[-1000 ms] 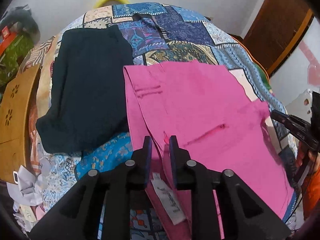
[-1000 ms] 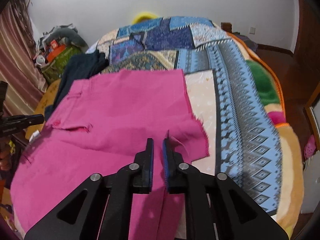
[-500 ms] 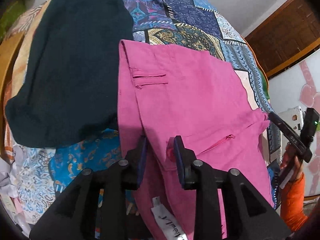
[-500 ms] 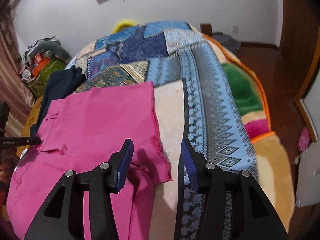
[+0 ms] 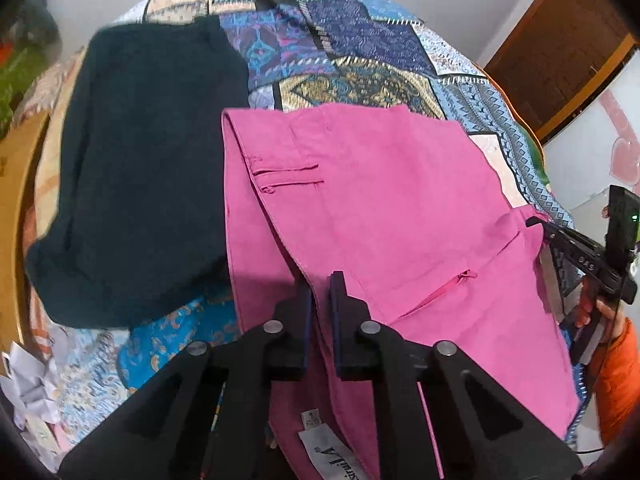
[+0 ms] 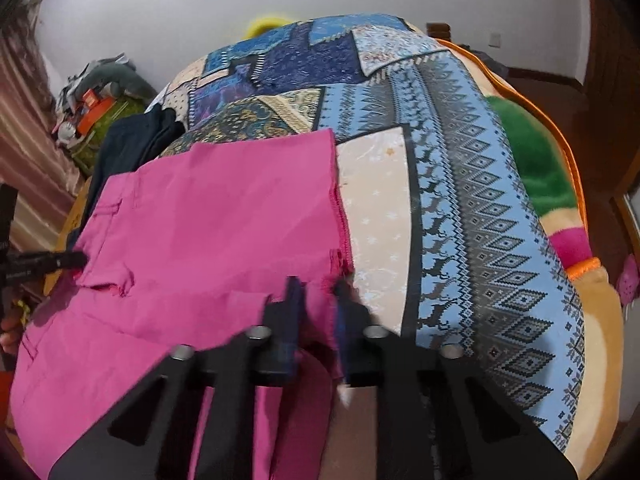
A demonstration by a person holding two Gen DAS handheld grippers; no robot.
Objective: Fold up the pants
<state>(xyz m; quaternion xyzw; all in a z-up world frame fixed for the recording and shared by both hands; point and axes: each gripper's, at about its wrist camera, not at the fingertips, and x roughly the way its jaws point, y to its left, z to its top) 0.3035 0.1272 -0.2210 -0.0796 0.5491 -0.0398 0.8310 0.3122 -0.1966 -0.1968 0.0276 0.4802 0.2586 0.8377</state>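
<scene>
The pink pants (image 5: 384, 208) lie spread on the patterned bed (image 6: 460, 184), just beside a dark garment (image 5: 140, 168). The left tool (image 5: 320, 296) is pinching the waistband edge; the right tool (image 6: 318, 300) is closing on the frayed hem. The cloth looks light and limp, likely to sag, so matching edge grips suit it best.

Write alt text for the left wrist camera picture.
The left gripper, shut, pinches a fold at the waist of bright pink cotton pants on a blue patchwork bedspread. A dark navy folded garment lies beside them; the right gripper meets the hem.
</scene>
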